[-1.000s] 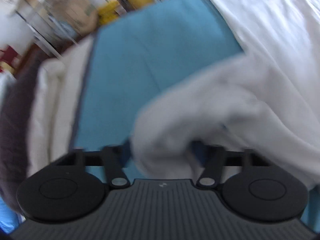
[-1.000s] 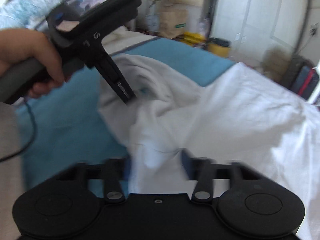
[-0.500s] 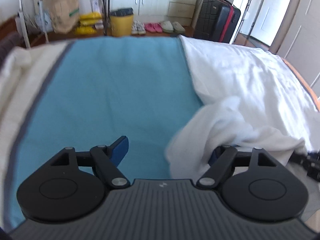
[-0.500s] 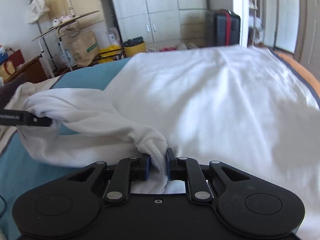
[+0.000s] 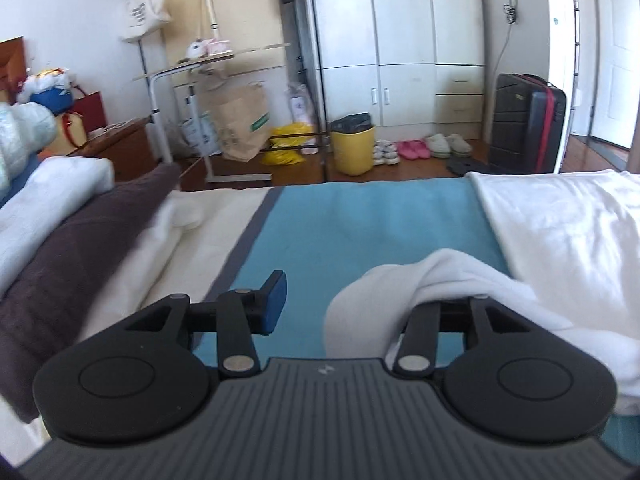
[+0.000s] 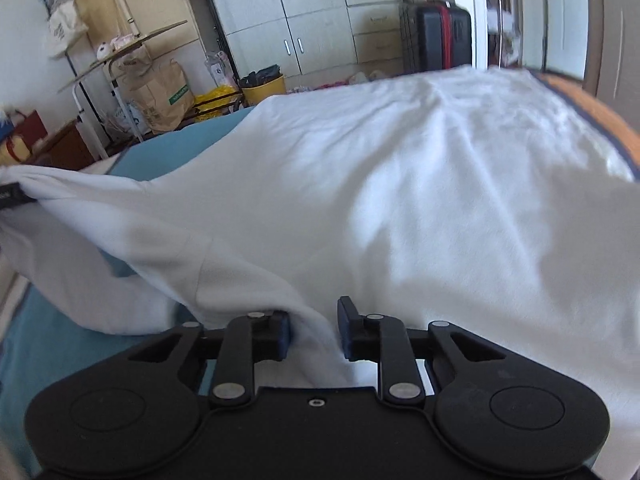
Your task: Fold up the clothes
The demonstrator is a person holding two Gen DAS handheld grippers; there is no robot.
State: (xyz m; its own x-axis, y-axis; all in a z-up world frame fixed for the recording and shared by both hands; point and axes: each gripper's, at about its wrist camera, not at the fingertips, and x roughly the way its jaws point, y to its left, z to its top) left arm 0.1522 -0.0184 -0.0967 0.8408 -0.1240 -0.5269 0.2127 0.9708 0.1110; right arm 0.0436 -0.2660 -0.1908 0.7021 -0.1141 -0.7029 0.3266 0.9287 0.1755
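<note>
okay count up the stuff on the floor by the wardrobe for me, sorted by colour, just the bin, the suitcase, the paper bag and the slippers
Yellow: 1, the bin
Black: 1, the suitcase
Brown: 1, the paper bag
Pink: 1 pair of slippers
Pale: 1 pair of slippers
Total: 5

One white garment (image 5: 552,240) spread over one bed with a teal cover (image 5: 360,232), filling the 3 o'clock side. One dark brown towel (image 5: 80,248) at 9 o'clock. On the floor at 12 o'clock: one yellow bin (image 5: 354,148), one brown paper bag (image 5: 240,124), one yellow plastic bag (image 5: 286,146). One black suitcase (image 5: 524,124) at 2 o'clock. Shoes (image 5: 416,148) beside the bin: I count three pairs, though blur leaves that unsure. And two hand-held grippers, left hand-held gripper (image 5: 360,308) and right hand-held gripper (image 6: 314,330).
</note>
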